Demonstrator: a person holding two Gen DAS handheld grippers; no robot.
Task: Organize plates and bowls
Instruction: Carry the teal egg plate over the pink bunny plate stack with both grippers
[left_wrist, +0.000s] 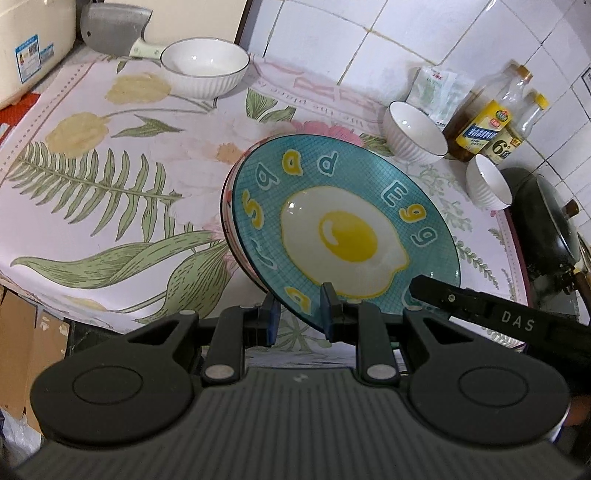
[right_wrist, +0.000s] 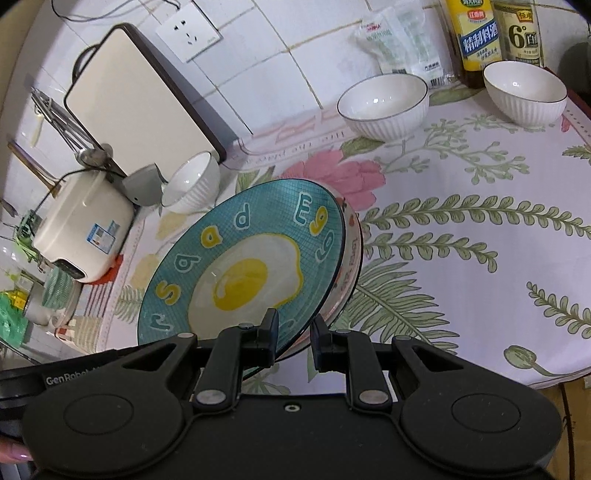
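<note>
A teal plate with a fried-egg picture (left_wrist: 343, 225) lies on top of a second, white patterned plate (left_wrist: 231, 218). Both grippers hold this stack at its near rim. My left gripper (left_wrist: 301, 310) is shut on the rim of the stack. My right gripper (right_wrist: 293, 332) is shut on the rim of the same stack (right_wrist: 240, 266); the white plate (right_wrist: 351, 266) shows beneath. Three white ribbed bowls stand on the table: a large one (left_wrist: 205, 68) at the far left, one (left_wrist: 413, 131) near the bottles, and one (left_wrist: 487, 182) at the right.
The table has a floral cloth (left_wrist: 110, 177). A cleaver (left_wrist: 114, 31) and a rice cooker (right_wrist: 83, 229) stand at the left, a cutting board (right_wrist: 140, 99) leans on the wall. Bottles (left_wrist: 487, 118), a packet (left_wrist: 439, 92) and a dark wok (left_wrist: 546, 218) are at the right.
</note>
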